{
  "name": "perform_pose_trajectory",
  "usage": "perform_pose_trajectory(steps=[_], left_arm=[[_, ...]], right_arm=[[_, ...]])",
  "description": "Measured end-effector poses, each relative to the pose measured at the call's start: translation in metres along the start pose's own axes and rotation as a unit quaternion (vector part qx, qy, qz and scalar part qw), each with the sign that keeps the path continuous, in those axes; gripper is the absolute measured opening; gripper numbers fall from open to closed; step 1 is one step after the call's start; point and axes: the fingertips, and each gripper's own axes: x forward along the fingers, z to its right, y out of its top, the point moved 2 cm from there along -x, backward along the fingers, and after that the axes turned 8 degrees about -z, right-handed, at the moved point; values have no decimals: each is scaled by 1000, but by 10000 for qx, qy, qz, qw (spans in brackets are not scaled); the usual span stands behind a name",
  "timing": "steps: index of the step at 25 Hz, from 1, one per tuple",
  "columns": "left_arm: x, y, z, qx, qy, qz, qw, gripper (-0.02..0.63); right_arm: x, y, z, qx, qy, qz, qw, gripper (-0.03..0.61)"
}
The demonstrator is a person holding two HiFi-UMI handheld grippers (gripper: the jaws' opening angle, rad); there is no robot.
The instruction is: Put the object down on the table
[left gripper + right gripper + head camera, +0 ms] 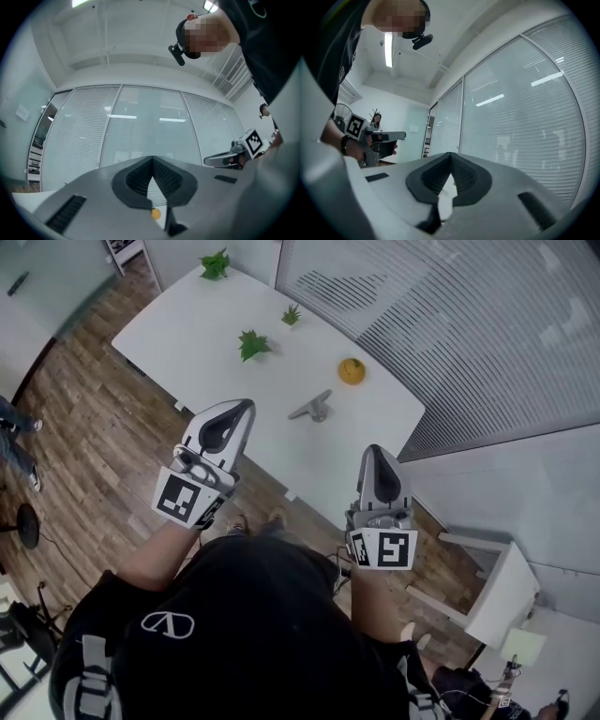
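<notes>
Looking down from the head view, a white table (187,324) was seen on a brown wooden floor (94,437). A round orange fruit (352,370) was seen sitting on the table, near the far edge. A small grey object (312,409) was seen lying on the table too, near the fruit but not touching it. Which of the two was the thing to be put down could not be told, but both were resting on the table top and neither was held. Three little green plants (253,344) were spread out on the left part of the table, well apart from each other.

The left gripper (242,409) was held up above the near edge of the table. In the left gripper view its (152,161) jaws were pressed together at the tips, with nothing between them. The orange fruit (155,214) could be seen through the small gap lower down.

The right gripper (376,452) was held up beside the near corner of the table. In the right gripper view its (450,157) jaws were closed tight too, and nothing was gripped.

A wall of glass with white blinds (450,324) was seen behind the table
</notes>
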Motion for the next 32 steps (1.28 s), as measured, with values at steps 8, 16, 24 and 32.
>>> perform_pose_trajectory(steps=[8, 16, 24, 32], left_arm=[[0, 4, 1, 65, 4, 33, 10000, 5], [-1, 5, 6, 97, -54, 26, 9999, 5], [-5, 5, 10, 100, -65, 28, 9999, 5], [-9, 7, 11, 128, -53, 26, 9999, 5]], right_arm=[[4, 2, -2, -105, -50, 76, 9999, 8], [3, 3, -4, -85, -38, 160, 9998, 8], [1, 0, -10, -152, -60, 143, 9998, 6], [0, 3, -13, -220, -93, 184, 9995, 6]])
